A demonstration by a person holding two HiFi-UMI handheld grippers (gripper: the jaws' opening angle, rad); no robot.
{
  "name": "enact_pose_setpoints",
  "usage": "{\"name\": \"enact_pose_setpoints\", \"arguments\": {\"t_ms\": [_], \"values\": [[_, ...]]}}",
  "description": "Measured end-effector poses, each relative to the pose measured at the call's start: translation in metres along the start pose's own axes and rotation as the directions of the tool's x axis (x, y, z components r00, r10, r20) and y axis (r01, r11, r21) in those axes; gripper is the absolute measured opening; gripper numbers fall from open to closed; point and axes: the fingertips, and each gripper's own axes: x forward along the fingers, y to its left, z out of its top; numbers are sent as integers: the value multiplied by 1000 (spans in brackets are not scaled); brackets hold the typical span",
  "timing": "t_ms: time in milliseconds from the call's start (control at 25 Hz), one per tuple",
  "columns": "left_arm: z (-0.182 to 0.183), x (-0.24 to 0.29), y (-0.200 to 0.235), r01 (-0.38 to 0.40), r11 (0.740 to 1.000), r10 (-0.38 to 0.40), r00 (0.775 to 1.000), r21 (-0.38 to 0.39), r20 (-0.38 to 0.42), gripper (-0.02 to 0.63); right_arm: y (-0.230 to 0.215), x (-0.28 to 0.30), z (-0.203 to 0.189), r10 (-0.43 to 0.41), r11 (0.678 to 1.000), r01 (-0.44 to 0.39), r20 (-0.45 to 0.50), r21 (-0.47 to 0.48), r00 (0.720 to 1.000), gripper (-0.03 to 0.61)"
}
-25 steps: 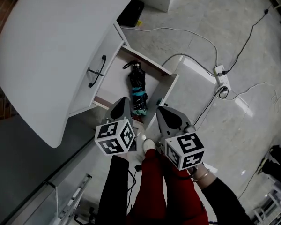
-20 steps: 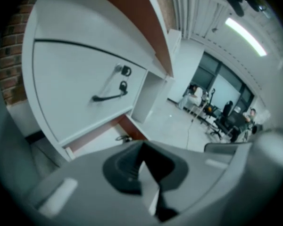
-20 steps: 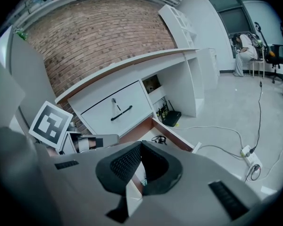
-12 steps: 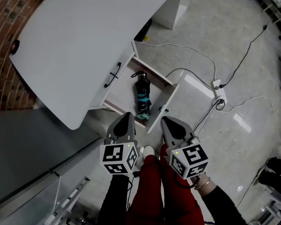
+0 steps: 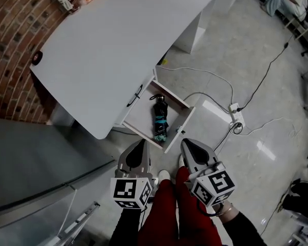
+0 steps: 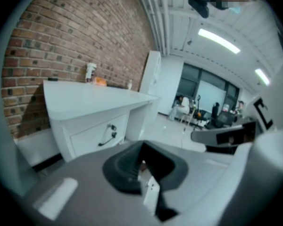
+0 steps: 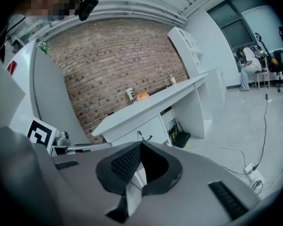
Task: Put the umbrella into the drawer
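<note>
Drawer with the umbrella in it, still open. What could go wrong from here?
1. The drawer stands pulled out beside the person's legs; stepping in could knock it.
2. The umbrella has its strap loop close to a drawer wall; it may snag on closing.
3. A cable and power strip lie on the floor next to the drawer: trip hazard.
</note>
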Motion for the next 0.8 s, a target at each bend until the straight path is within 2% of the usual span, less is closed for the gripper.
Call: {"name": "enact_pose_setpoints", "arguments": {"t_ms": [520,800], "values": [[67,-72,-23,10,999,-14,995,40,101,3,41,-56,64,-10,1000,13,117,-26,993,2],[108,-103,-26,6,999,-11,983,31,184,2,54,-84,98,-22,998,34,186,-60,982,2]]}}
